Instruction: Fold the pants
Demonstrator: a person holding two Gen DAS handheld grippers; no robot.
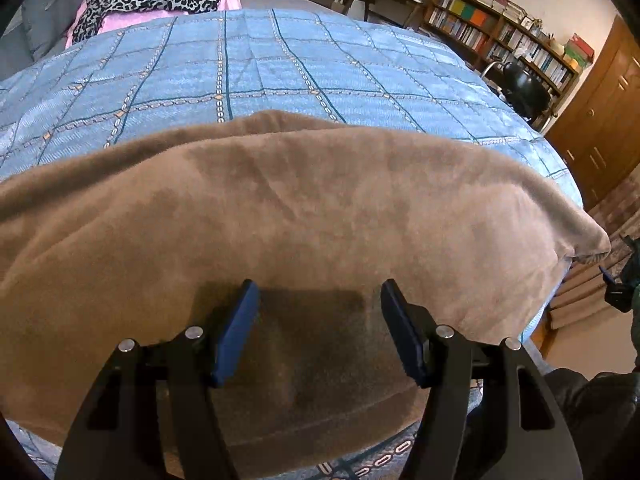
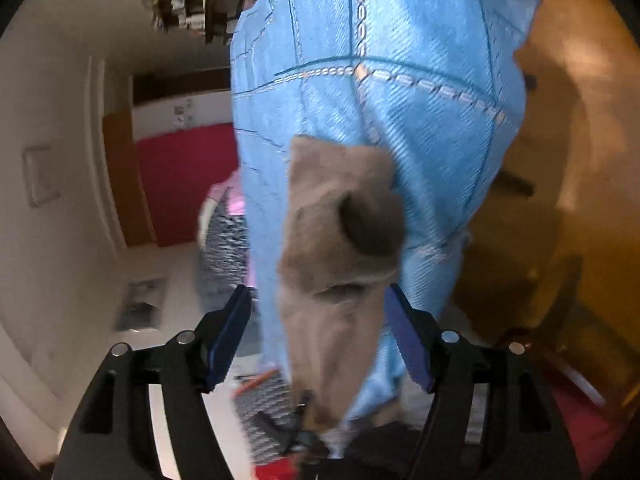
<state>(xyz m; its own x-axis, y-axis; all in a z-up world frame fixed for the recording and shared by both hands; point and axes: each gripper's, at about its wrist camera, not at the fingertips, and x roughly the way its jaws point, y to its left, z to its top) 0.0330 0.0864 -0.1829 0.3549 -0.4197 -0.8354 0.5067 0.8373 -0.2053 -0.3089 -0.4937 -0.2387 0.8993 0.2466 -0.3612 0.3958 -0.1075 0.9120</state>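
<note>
Soft brown fleece pants [image 1: 304, 216] lie spread across the blue checked quilt [image 1: 248, 64] on the bed. My left gripper [image 1: 316, 332] hovers over them, jaws apart, grasping nothing. My right gripper [image 2: 316, 344] is released too (view blurred and rolled sideways); a pant end [image 2: 340, 240] sits between its spread jaws, near part cut off.

Both grippers [image 1: 320, 330] [image 2: 318, 334] agape, tilted downward.

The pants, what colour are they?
Plain light brown pants, fuzzy-looking. Best seen in the left wrist view.
</note>
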